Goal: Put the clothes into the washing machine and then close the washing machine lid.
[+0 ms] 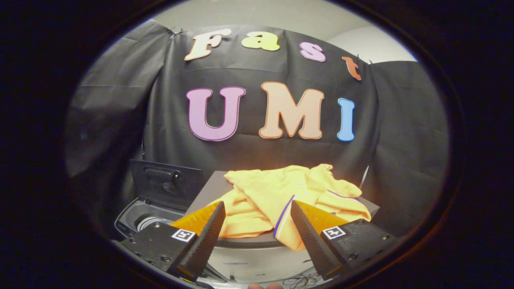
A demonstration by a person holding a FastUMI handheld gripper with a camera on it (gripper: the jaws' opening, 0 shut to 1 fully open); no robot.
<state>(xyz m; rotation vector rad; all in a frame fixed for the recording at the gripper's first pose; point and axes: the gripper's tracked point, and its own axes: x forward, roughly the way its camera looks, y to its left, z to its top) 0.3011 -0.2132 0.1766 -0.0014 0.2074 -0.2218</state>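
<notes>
A crumpled yellow garment (281, 196) with a purple-and-white trim lies on a grey raised surface (213, 186), just ahead of my fingers. Its near edge hangs over the front of that surface. My gripper (257, 206) is open, its two dark fingers (209, 237) spread wide with nothing pressed between them, and the garment shows in the gap. To the left stands the washing machine (134, 218) with its dark lid (166, 182) raised upright. Its drum opening (150, 222) shows below the lid, beside my left finger.
Black cloth walls the booth behind and on both sides. A pale rounded body (257, 257) sits under the grey surface, directly below my fingers.
</notes>
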